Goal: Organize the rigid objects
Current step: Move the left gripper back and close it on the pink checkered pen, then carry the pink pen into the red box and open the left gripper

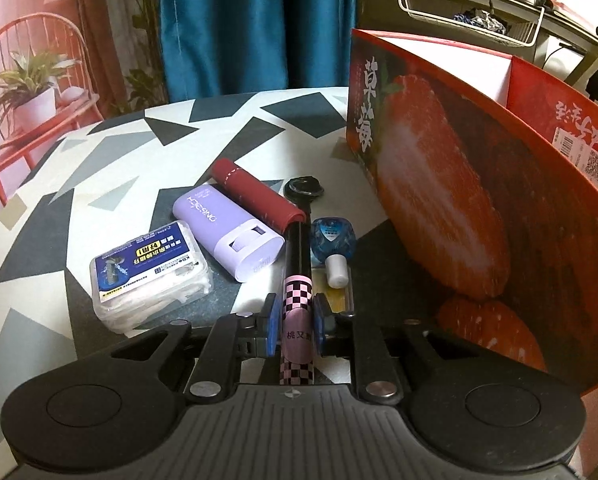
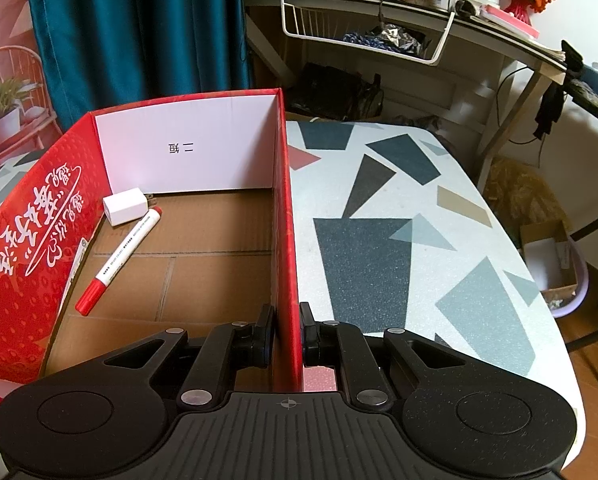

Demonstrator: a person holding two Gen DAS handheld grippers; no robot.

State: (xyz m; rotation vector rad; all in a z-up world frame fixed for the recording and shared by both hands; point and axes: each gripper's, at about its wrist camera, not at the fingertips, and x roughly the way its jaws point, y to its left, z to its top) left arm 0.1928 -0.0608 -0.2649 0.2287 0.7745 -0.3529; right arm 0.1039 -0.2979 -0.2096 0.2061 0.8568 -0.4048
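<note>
In the left wrist view my left gripper point(image 1: 297, 320) is shut on the pink-and-black checkered handle of a long stick-like tool point(image 1: 298, 280) whose black round head point(image 1: 303, 189) points away from me on the table. Beside it lie a dark red tube point(image 1: 257, 196), a lilac case point(image 1: 229, 232), a clear plastic box of small items point(image 1: 151, 276) and a small blue bottle with a white cap point(image 1: 334, 246). In the right wrist view my right gripper point(image 2: 287, 340) is shut on the right wall of the red strawberry box point(image 2: 289, 240). Inside that box lie a red-capped marker point(image 2: 119, 260) and a white block point(image 2: 124, 206).
The red box point(image 1: 459, 200) stands close on the right of the left gripper. The patterned tabletop point(image 2: 399, 240) stretches to the right of the box. A desk with a white wire basket point(image 2: 363, 36) stands behind the table, and a blue curtain point(image 1: 255, 28) hangs at the back.
</note>
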